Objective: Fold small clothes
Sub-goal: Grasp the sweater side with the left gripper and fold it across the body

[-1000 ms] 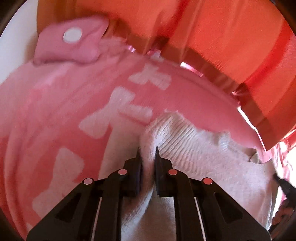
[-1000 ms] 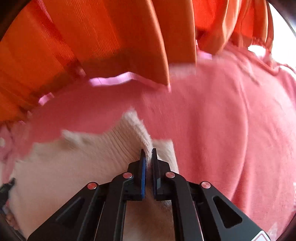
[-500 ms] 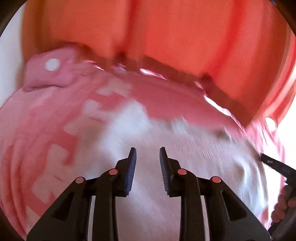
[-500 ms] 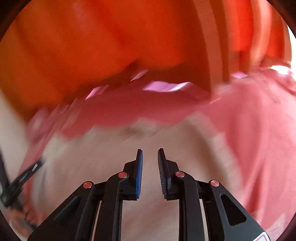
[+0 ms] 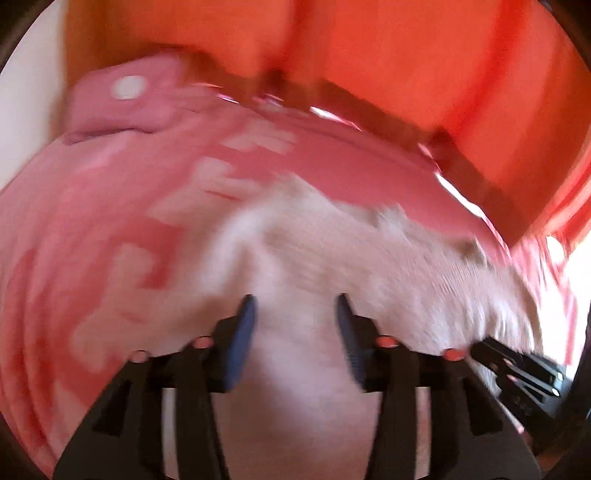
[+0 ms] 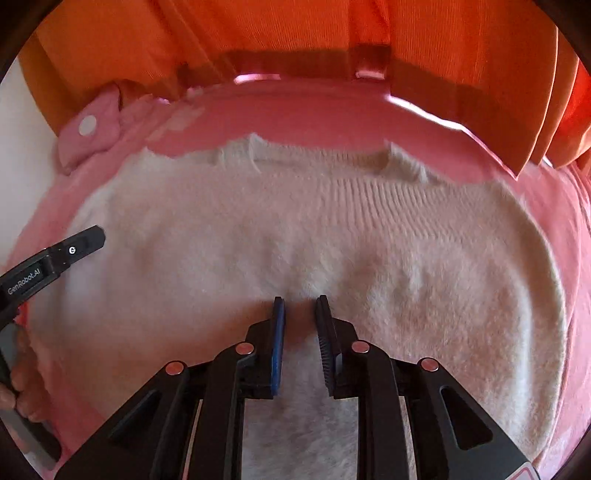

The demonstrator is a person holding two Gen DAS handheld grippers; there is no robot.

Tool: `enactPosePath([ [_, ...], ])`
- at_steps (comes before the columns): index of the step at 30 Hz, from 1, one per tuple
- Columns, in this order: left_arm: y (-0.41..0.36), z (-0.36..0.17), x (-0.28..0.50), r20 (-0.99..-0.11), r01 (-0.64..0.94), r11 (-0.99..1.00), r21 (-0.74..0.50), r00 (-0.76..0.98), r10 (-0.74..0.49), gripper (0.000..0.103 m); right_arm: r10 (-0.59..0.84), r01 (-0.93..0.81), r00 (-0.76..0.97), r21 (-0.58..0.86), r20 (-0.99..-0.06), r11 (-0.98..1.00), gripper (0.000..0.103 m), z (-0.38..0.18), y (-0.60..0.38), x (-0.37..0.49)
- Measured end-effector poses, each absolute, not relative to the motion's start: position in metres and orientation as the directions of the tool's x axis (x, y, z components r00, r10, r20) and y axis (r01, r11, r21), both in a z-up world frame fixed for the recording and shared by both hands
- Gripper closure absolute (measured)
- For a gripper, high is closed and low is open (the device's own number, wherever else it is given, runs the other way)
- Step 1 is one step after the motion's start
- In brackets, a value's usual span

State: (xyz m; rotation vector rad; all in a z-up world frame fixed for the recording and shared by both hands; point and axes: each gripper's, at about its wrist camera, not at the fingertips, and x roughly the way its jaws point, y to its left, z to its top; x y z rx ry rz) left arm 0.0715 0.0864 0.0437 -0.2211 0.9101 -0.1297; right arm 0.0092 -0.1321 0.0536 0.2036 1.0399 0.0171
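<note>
White knit garment lies spread flat on a pink patterned cloth, directly ahead of and beneath both sets of jaws; its ribbed neckline sits at the far edge, beyond the tips. Left gripper: jaws have just been opening and stand wide apart, nothing pinched between them, garment below the gap. Right gripper: jaws parted narrowly, pads clear of the knit, nothing held. Orange curtain hangs beyond the cloth; a pink snap tab lies far left of the right jaws. No container visible.
</note>
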Motion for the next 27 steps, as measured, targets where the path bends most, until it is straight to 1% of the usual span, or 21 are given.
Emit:
enactPosePath([
  [1,0.103,0.046,0.067,-0.758,-0.029,0.963,-0.269,0.623,-0.192,0.044,0.16,0.06,0.53,0.225,-0.833,0.973,0.083,0.06,-0.131,0.009],
  [2,0.111,0.047,0.065,-0.753,-0.05,0.958,-0.284,0.63,-0.19,0.04,0.169,0.052,0.532,0.231,-0.829,0.972,0.083,0.062,-0.126,0.01],
  [4,0.136,0.041,0.057,-0.767,-0.132,0.946,-0.297,0.623,-0.154,0.038,0.146,0.067,0.497,0.206,-0.855,0.976,0.083,0.052,-0.123,0.021],
  [5,0.145,0.034,0.053,-0.781,-0.166,0.937,-0.307,0.607,-0.148,0.037,0.138,0.089,0.437,0.195,-0.889,0.977,0.083,0.037,-0.121,0.028],
  [6,0.153,0.025,0.05,-0.798,-0.199,0.925,-0.324,0.583,-0.154,0.036,0.149,0.102,0.414,0.208,-0.898,0.973,0.083,0.029,-0.123,0.033],
  [7,0.159,0.017,0.048,-0.813,-0.228,0.91,-0.346,0.557,-0.17,0.034,0.151,0.113,0.429,0.219,-0.89,0.969,0.083,0.027,-0.124,0.035],
  [8,0.165,0.007,0.047,-0.825,-0.259,0.885,-0.387,0.525,-0.207,0.027,0.147,0.111,0.423,0.212,-0.894,0.971,0.083,0.027,-0.12,0.036],
  [9,0.169,-0.001,0.045,-0.82,-0.278,0.855,-0.438,0.514,-0.253,0.024,0.147,0.11,0.423,0.212,-0.894,0.971,0.082,0.027,-0.121,0.036],
  [10,0.171,-0.001,0.041,-0.802,-0.281,0.842,-0.461,0.538,-0.26,0.02,0.154,0.117,0.424,0.222,-0.893,0.968,0.082,0.027,-0.122,0.036],
  [11,0.17,-0.001,0.04,-0.794,-0.281,0.835,-0.474,0.545,-0.267,0.014,0.159,0.121,0.425,0.23,-0.891,0.966,0.082,0.027,-0.123,0.036],
  [12,0.168,-0.002,0.041,-0.788,-0.272,0.826,-0.494,0.541,-0.294,0.011,0.164,0.123,0.426,0.237,-0.89,0.964,0.082,0.026,-0.125,0.036],
  [14,0.164,-0.003,0.043,-0.79,-0.263,0.835,-0.483,0.542,-0.287,0.011,0.179,0.125,0.425,0.254,-0.887,0.959,0.082,0.027,-0.127,0.036],
  [15,0.161,-0.001,0.045,-0.797,-0.257,0.848,-0.463,0.539,-0.271,0.015,0.19,0.128,0.425,0.267,-0.885,0.955,0.081,0.027,-0.129,0.035],
  [16,0.158,0.002,0.046,-0.797,-0.251,0.858,-0.448,0.547,-0.256,0.049,0.21,0.13,0.424,0.288,-0.881,0.949,0.081,0.026,-0.132,0.036],
  [17,0.156,0.004,0.047,-0.784,-0.218,0.857,-0.467,0.551,-0.287,0.076,0.221,0.131,0.424,0.301,-0.878,0.945,0.079,0.028,-0.134,0.033],
  [18,0.154,0.009,0.047,-0.777,-0.203,0.853,-0.481,0.549,-0.308,0.082,0.239,0.134,0.424,0.321,-0.874,0.938,0.076,0.03,-0.134,0.031],
  [19,0.151,0.018,0.047,-0.774,-0.204,0.857,-0.474,0.561,-0.295,0.089,0.257,0.138,0.425,0.343,-0.868,0.929,0.075,0.032,-0.137,0.029],
  [21,0.136,0.047,0.042,-0.739,-0.152,0.87,-0.469,0.606,-0.293,0.09,0.282,0.164,0.44,0.385,-0.852,0.908,0.072,0.039,-0.146,0.026],
  [23,0.112,0.079,0.035,-0.694,-0.07,0.878,-0.473,0.643,-0.322,0.09,0.276,0.177,0.483,0.402,-0.831,0.898,0.068,0.054,-0.16,0.018],
  [26,0.05,0.127,0.025,-0.63,0.093,0.887,-0.452,0.67,-0.392,0.09,0.194,0.233,0.566,0.381,-0.801,0.895,0.057,0.077,-0.193,0.002],
  [27,0.02,0.142,0.017,-0.608,0.166,0.887,-0.431,0.673,-0.422,0.091,0.17,0.261,0.585,0.383,-0.793,0.886,0.056,0.081,-0.207,-0.004],
])
